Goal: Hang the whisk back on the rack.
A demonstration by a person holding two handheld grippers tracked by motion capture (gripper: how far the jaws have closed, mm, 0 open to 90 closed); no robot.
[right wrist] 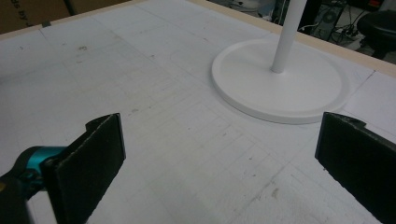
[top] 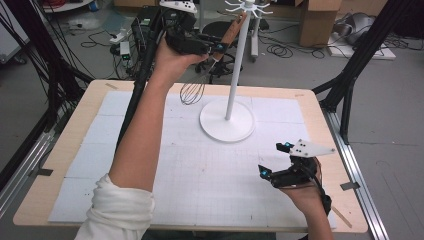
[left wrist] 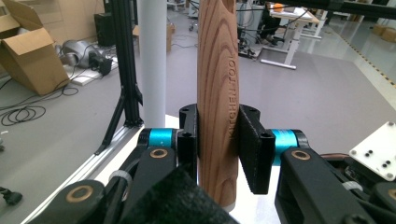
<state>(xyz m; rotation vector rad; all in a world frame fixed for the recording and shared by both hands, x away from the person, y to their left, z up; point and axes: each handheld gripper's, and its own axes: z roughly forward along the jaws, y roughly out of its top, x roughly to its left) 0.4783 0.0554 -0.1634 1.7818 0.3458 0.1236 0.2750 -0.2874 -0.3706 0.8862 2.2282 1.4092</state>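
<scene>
The left gripper point(left wrist: 218, 140) has its two black jaws pressed flat against either side of a wooden handle with visible grain point(left wrist: 217, 93), which bears the stamped words "KITCHEN TOOL" and stands upright between them. In the high view that handle belongs to a metal wire whisk point(top: 192, 91), held up in the air by the left gripper point(top: 216, 49), handle tilted upward toward the top of the stand, the wire loops hanging down above the far part of the tabletop point(top: 65, 150). Just beside the handle rises the white pole of a tall white utensil stand with a round disc base point(top: 226, 121) and short hooks at its top.

The right gripper point(right wrist: 219, 158) has its jaws spread wide apart with nothing between them. It sits low over the white gridded mat point(right wrist: 163, 130), near the tabletop's right edge, well apart from the whisk, its jaws pointing toward the stand's base point(right wrist: 280, 88).
</scene>
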